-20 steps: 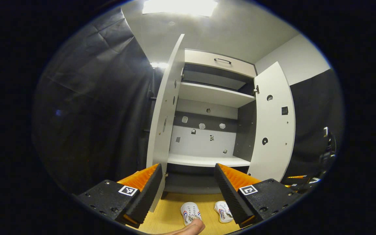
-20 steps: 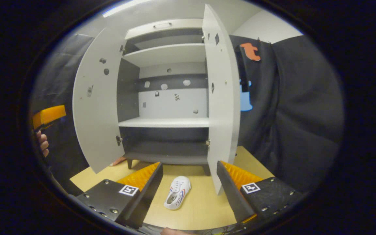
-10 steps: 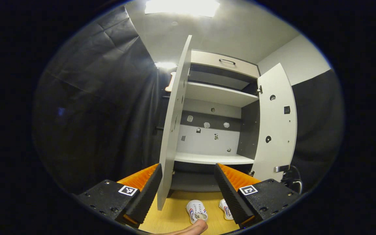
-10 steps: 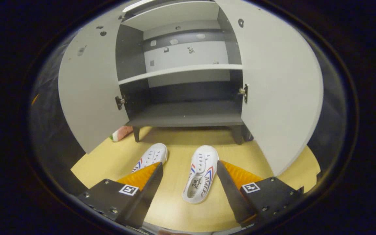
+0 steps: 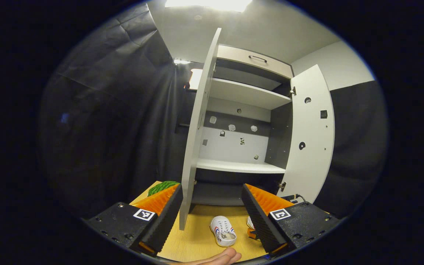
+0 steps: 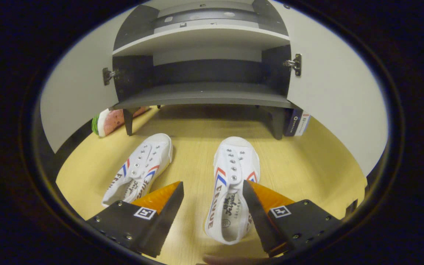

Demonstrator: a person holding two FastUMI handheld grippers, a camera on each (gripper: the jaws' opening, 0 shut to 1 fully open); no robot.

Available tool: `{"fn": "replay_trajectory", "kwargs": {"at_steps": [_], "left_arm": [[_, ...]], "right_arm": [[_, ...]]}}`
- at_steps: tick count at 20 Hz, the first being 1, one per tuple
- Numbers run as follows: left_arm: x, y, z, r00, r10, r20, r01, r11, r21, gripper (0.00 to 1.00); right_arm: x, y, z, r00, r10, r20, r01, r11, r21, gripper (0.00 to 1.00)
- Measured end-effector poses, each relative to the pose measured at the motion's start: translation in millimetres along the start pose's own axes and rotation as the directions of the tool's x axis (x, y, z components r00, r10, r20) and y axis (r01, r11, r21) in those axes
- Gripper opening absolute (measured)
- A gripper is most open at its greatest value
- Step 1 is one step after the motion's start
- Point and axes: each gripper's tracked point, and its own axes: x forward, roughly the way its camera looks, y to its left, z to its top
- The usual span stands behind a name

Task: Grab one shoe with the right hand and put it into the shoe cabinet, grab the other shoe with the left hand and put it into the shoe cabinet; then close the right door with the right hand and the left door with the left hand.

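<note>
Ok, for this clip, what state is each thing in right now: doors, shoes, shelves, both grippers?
Left door: open.
Right door: open.
Drawer: closed.
Cabinet shelves: empty.
Right shoe: on the floor, upright, between the right gripper's fingers, not yet clamped.
Left shoe: on the floor, untouched.
Right gripper: open, low over the right shoe.
Left gripper: open, held up, empty.

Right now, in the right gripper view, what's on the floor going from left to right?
Watermelon-slice toy → left shoe → right shoe, lying between the open right tongs → dark box beside the cabinet leg.
</note>
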Motion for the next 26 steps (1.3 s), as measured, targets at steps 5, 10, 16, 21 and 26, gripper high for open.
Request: {"fn": "replay_trajectory", "kwargs": {"at_steps": [5,10,16,21,26], "left_arm": [[2,-1,-14,1.0,-0.021,-0.02,0.022,1.0,0.023,0.97],[9,3,-20,0.999,-0.027,-0.03,0.028,0.999,0.018,0.98],[10,0,-22,0.999,-0.024,-0.03,0.026,0.999,0.036,0.98],[9,-9,-25,0.998,-0.041,-0.038,0.042,0.998,0.042,0.98],[10,-16,-26,0.998,-0.049,-0.05,0.051,0.998,0.032,0.98]], "right_arm": [[14,-2,-7,0.999,-0.042,0.029,0.041,0.999,0.036,0.94],[16,-3,-12,0.994,-0.105,0.024,0.103,0.992,0.068,0.67],[43,-14,4,0.998,-0.027,0.063,0.008,0.959,0.284,0.22],[16,-13,18,0.983,0.052,0.179,-0.095,0.966,0.239,0.07],[-3,-5,9,0.973,0.086,0.214,-0.138,0.96,0.243,0.0]]}}
